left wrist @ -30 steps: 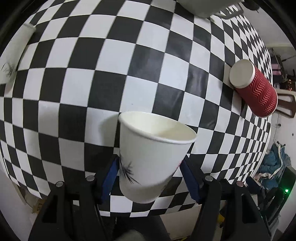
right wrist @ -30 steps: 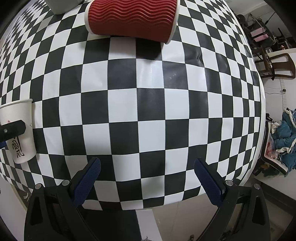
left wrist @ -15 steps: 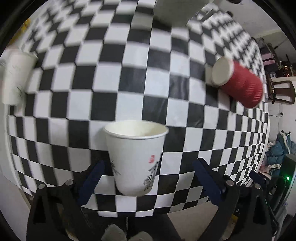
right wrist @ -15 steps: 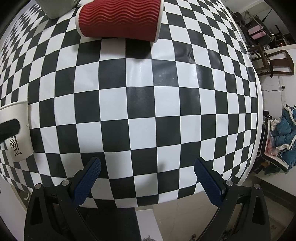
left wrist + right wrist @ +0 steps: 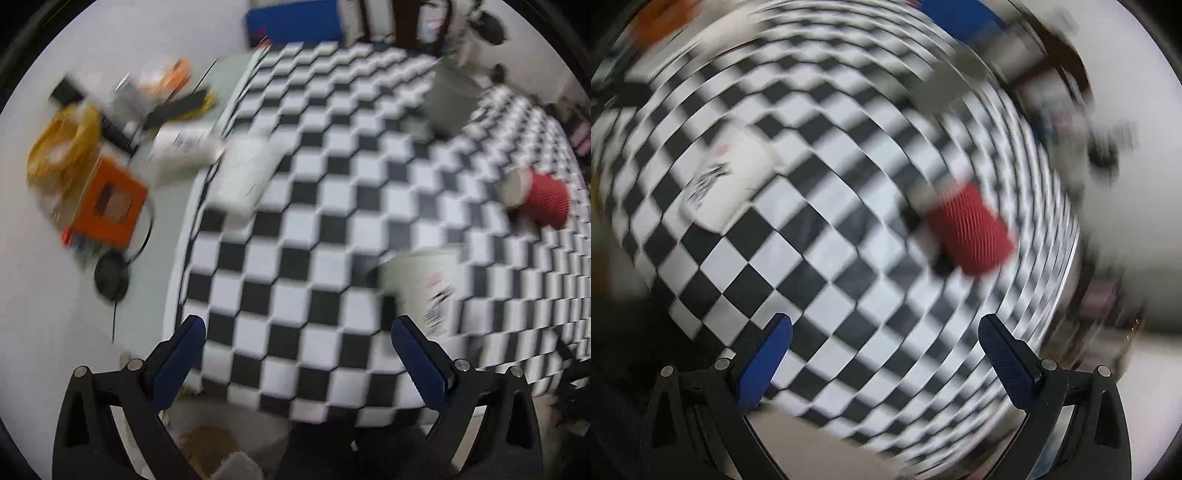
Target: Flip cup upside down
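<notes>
Both tongs [image 5: 295, 343] gape; white cup [image 5: 424, 291] outside.

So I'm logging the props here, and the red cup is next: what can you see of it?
The red cup looks like a paper cup with a ribbed, wavy red sleeve and a pale whitish end. It lies on its side on the checkered tablecloth, far from both claws, with nothing gripping it. In the right wrist view it sits near mid-table, clear of the white printed cup. Motion blur hides finer detail.
</notes>
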